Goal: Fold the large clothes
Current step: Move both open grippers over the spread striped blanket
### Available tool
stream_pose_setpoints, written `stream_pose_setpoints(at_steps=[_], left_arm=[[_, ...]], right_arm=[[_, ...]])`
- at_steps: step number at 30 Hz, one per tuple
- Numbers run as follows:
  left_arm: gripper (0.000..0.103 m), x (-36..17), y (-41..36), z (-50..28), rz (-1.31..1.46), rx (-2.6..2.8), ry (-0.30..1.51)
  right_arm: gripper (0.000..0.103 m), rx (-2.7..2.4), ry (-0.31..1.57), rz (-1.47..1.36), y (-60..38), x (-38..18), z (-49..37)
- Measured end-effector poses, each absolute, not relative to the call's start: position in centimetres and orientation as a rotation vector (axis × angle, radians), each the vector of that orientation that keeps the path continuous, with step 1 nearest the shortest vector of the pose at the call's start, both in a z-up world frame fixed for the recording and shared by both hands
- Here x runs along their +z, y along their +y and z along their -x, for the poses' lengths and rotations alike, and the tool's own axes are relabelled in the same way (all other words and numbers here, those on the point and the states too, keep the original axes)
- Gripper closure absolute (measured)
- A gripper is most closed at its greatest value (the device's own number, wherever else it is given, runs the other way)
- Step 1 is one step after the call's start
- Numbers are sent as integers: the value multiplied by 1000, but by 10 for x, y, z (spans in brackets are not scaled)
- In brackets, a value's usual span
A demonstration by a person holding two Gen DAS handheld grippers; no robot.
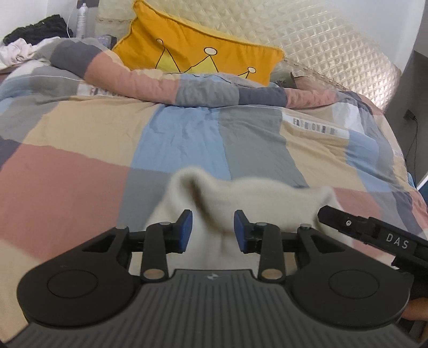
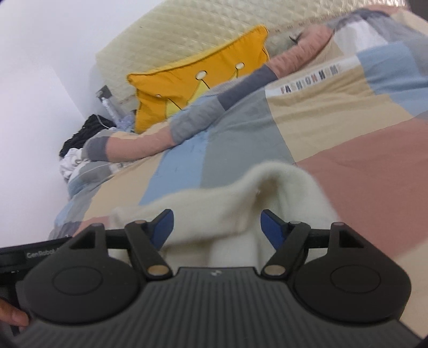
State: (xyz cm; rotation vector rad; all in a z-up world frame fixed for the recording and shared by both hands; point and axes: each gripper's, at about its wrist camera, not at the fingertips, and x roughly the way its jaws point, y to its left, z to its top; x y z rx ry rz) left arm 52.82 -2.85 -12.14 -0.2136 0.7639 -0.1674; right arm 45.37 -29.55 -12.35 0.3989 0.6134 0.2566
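Observation:
A cream fleecy garment [image 1: 267, 198] lies bunched on the patchwork quilt [image 1: 80, 174], right in front of both grippers. My left gripper [image 1: 213, 231] is open, its blue pads [image 1: 187, 230] standing either side of a raised fold of the garment without pressing on it. In the right wrist view the same garment [image 2: 227, 192] humps up ahead of my right gripper [image 2: 216, 227], which is wide open with the cloth lying between and below its pads. The right gripper's black body [image 1: 361, 227] shows at the right edge of the left wrist view.
The quilt [image 2: 361, 174] covers the bed and is rolled into a ridge at the far end. A yellow crown cushion [image 1: 192, 45] leans on the quilted cream headboard [image 1: 307, 34]. Dark and white clothes [image 1: 34, 34] are piled at the far left by a bottle [image 1: 81, 21].

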Motion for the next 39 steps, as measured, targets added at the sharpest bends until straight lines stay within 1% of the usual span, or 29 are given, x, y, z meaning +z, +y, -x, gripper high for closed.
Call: stream_pose_setpoints(at_steps=[12, 17, 21, 24, 26, 29, 32, 39], left_arm=[[64, -60, 1, -371, 271, -160, 701], [64, -48, 25, -292, 313, -139, 708], [63, -48, 38, -240, 306, -136, 729], [61, -55, 51, -206, 324, -126, 738], [55, -61, 59, -195, 340, -113, 749], [54, -71, 71, -178, 391, -98, 775], [53, -77, 77, -169, 374, -74, 799], [51, -96, 79, -159, 342, -62, 897]], right_arm=[[29, 280, 512, -301, -279, -60, -307], [29, 248, 476, -326, -279, -47, -242], [29, 236, 479, -307, -275, -45, -199], [29, 231, 468, -268, -271, -45, -171], [29, 224, 475, -234, -268, -47, -154], [29, 210, 488, -192, -266, -58, -130], [29, 207, 535, -195, -265, -72, -119], [29, 237, 609, -238, -263, -105, -126]])
